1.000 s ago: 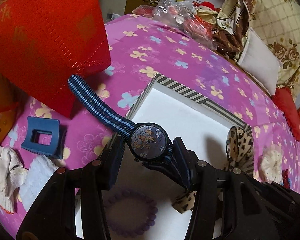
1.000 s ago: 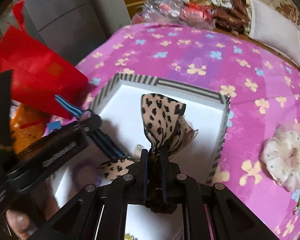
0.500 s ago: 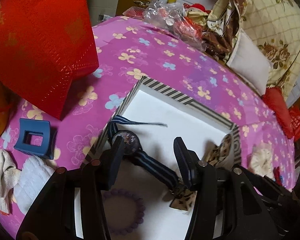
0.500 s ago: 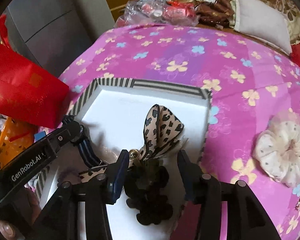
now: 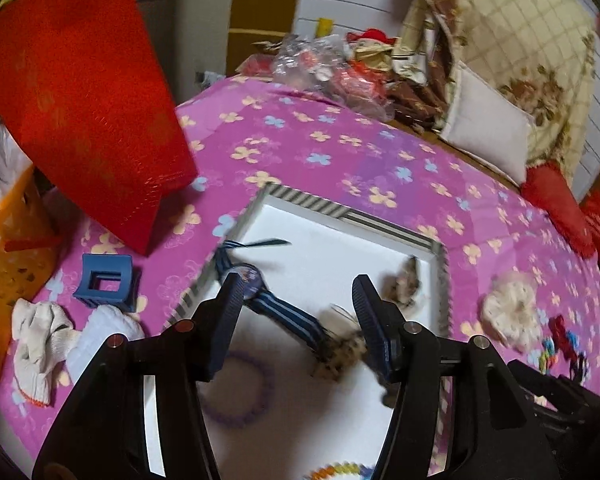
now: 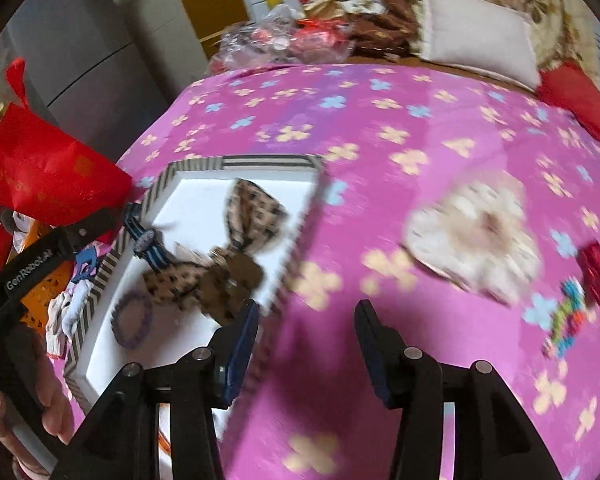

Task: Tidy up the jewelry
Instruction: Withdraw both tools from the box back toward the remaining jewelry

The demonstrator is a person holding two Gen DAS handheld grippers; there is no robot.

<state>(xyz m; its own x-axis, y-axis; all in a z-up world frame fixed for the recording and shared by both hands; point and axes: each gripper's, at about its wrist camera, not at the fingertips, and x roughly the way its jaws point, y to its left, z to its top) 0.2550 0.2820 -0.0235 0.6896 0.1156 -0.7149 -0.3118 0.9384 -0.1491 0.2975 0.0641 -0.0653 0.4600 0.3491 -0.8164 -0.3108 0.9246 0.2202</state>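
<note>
A white tray with a striped rim lies on the pink flowered cloth. In it lie a dark watch on a blue striped strap, a leopard-print bow and a purple bead bracelet. My left gripper hovers over the tray, jaws opening, the watch strap below them and untouched. My right gripper is open and empty above the cloth, just right of the tray. The left gripper's body and a hand show at the right wrist view's left edge.
On the cloth right of the tray lie a cream scrunchie, a multicoloured bead piece and a red bow. Left of the tray lie a blue hair claw, white gloves, a red bag and an orange basket.
The left gripper let go of the watch, which now lies in the tray, and drew back upward. The right gripper opened, left the leopard bow in the tray and swung right over the cloth.
</note>
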